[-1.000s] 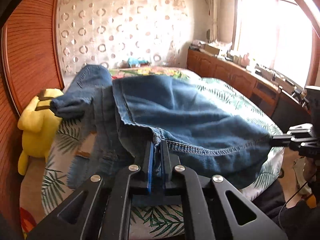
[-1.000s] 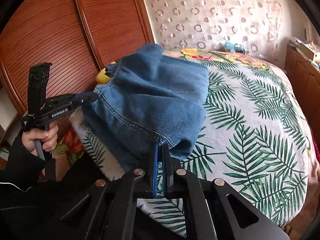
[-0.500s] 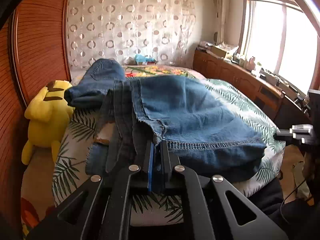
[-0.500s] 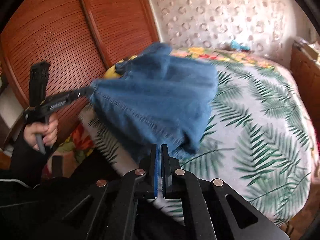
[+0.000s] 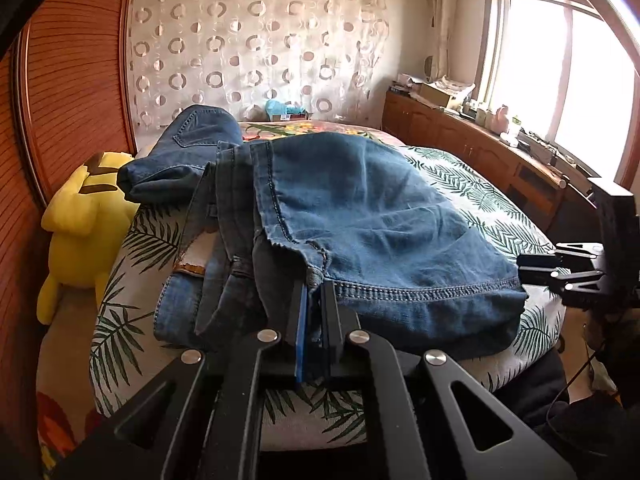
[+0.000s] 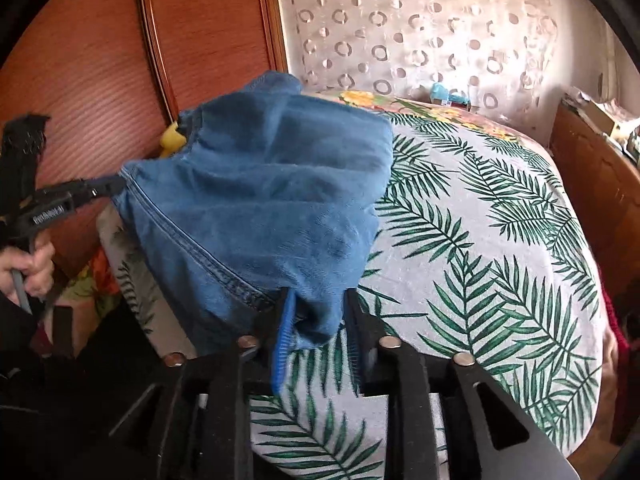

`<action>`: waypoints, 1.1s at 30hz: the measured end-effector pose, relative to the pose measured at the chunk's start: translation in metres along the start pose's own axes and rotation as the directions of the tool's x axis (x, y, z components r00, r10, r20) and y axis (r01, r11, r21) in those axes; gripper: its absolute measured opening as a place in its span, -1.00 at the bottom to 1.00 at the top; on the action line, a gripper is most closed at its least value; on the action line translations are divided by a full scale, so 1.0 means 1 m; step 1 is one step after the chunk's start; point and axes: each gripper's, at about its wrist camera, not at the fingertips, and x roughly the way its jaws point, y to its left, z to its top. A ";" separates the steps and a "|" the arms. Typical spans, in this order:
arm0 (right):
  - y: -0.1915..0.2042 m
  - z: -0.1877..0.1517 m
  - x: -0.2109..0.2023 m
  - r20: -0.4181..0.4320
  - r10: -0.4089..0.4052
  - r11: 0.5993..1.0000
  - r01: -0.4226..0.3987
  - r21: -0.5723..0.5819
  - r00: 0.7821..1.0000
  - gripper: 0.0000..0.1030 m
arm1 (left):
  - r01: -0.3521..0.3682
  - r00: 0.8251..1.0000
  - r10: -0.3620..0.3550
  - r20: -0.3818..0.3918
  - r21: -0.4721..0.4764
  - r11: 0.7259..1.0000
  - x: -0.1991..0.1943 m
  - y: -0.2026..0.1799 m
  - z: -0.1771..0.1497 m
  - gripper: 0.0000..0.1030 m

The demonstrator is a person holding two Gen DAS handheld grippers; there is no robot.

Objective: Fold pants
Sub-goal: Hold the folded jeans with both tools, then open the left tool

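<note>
Since a second ago the folded-over leg end has sunk onto the rest of the jeans [image 5: 372, 216], and the right hand-held gripper [image 6: 320, 328] is now opening, denim hem loose between its jaws. The left hand-held gripper [image 5: 314, 312] stays clamped tight on the hem's other corner. Jeans lie bunched near the bed's [image 6: 500, 248] near-left corner. Denim looks heavy, soft and floppy; stitched hems and waistband seem the surest places to pinch. Palm-leaf bedspread is cushiony; a wooden wardrobe [image 6: 100, 60] stands alongside.
</note>
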 end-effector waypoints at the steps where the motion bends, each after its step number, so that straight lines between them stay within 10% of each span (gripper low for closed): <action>1: -0.001 0.001 0.003 -0.007 -0.004 1.000 0.004 -0.003 1.000 -0.35 | 0.000 1.000 0.000 0.000 0.002 1.000 0.000 -0.002 -0.001 -0.87; 7: 0.003 0.005 0.011 -0.031 0.020 1.000 -0.020 -0.015 0.999 -0.36 | 0.000 1.000 0.000 -0.006 0.006 1.000 0.001 -0.003 -0.003 -0.87; 10: 0.002 0.008 0.015 -0.038 0.078 0.997 -0.078 0.018 0.996 -0.86 | 0.003 1.000 -0.003 -0.010 0.007 1.000 0.002 -0.003 -0.004 -0.87; 14: 0.001 0.007 0.012 -0.027 0.082 0.996 -0.081 0.023 0.996 -0.98 | 0.008 1.000 -0.007 -0.023 0.017 1.000 0.003 -0.002 -0.004 -0.87; 33: 0.008 0.008 -0.034 0.063 0.069 0.997 -0.070 0.022 0.996 -0.86 | -0.023 0.996 0.022 -0.083 -0.004 1.000 0.003 0.017 -0.021 -0.87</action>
